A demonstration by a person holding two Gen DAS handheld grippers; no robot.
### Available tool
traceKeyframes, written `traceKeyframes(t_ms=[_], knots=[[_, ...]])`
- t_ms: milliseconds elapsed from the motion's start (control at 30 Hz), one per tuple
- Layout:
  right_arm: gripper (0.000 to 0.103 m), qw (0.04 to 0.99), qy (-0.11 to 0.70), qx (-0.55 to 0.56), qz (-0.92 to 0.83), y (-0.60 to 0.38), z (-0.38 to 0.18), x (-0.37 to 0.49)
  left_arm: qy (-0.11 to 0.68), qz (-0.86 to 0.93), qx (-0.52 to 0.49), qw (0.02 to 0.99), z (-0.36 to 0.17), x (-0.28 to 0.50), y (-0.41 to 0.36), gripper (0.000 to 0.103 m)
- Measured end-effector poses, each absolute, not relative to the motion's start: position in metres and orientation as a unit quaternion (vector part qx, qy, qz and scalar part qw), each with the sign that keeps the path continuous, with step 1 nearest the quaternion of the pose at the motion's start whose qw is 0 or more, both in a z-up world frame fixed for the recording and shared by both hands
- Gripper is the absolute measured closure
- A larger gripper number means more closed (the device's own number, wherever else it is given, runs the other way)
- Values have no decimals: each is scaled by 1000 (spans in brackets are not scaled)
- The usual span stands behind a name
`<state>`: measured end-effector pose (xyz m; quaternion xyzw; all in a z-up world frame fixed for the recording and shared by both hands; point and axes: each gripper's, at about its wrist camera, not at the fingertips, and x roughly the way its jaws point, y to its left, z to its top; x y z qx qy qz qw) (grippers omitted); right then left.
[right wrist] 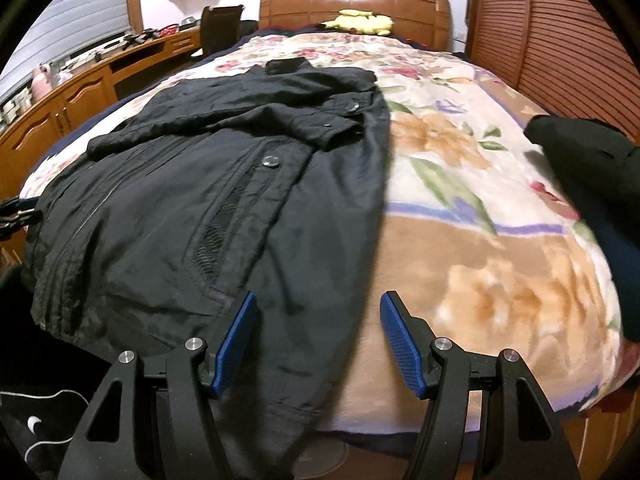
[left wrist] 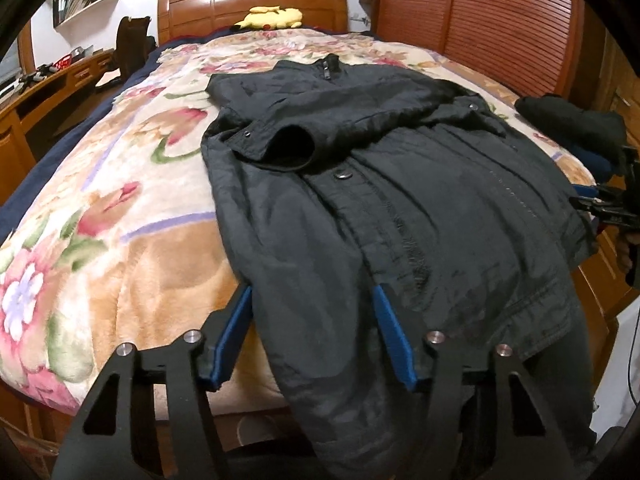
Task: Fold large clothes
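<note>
Black jacket (left wrist: pixel 400 184): spread on floral blanket (left wrist: pixel 120 208) of bed, collar toward 12 o'clock, sleeves folded across chest, hem overhanging near edge. Dark clothes pile (right wrist: pixel 592 168) at 3 o'clock; yellow plush (left wrist: pixel 270 18) by headboard (left wrist: pixel 252 4). Left tool (left wrist: pixel 312 292) and right tool (right wrist: pixel 318 300): both partly open, straddling hem corners, pads not pressing.

I see a black jacket (left wrist: pixel 400 184) made of thin cloth, a bit shiny and crinkly, with round metal snaps. Under it the flowery blanket (left wrist: pixel 120 208) looks soft and fuzzy. The far headboard (left wrist: pixel 252 4) is smooth, shiny wood. My left hand-held gripper (left wrist: pixel 312 332) has matt black plastic arms, rough blue pads and shiny metal pins.
</note>
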<state>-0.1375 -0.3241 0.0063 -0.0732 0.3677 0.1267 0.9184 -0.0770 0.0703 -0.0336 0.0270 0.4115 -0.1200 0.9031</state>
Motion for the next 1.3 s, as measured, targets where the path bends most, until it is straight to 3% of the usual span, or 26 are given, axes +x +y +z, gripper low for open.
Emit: traceKeyframes(t_ms=[433,533,600,667,867,1000,1133,1200,1300], knots=[[43,918,369,-80,119,-321,1,-138,420,-128,38,898,-42,-96,73,43],[43,917,372,-76,120,-319,0,-138,420,-129,39,898,-43,-95,71,57],[43,917,373,-71,120,-320,-1,-138,417,-127,39,899,-40,-95,72,73],[43,916,376,-66,122,-322,0,-139,416,-132,29,899,-38,-95,75,78],[43,914,380,-60,129,-325,-1,-141,414,-129,25,901,-39,-95,76,80],[49,913,382,-58,135,-323,-1,-141,409,-132,31,902,-39,-96,75,83],[65,912,381,-42,148,-326,-1,-141,397,-143,25,906,-31,-100,76,92],[86,912,380,-39,152,-325,0,-141,384,-145,22,912,-23,-103,77,95],[96,914,373,-44,155,-321,4,-141,358,-153,-10,921,-2,-103,82,96]])
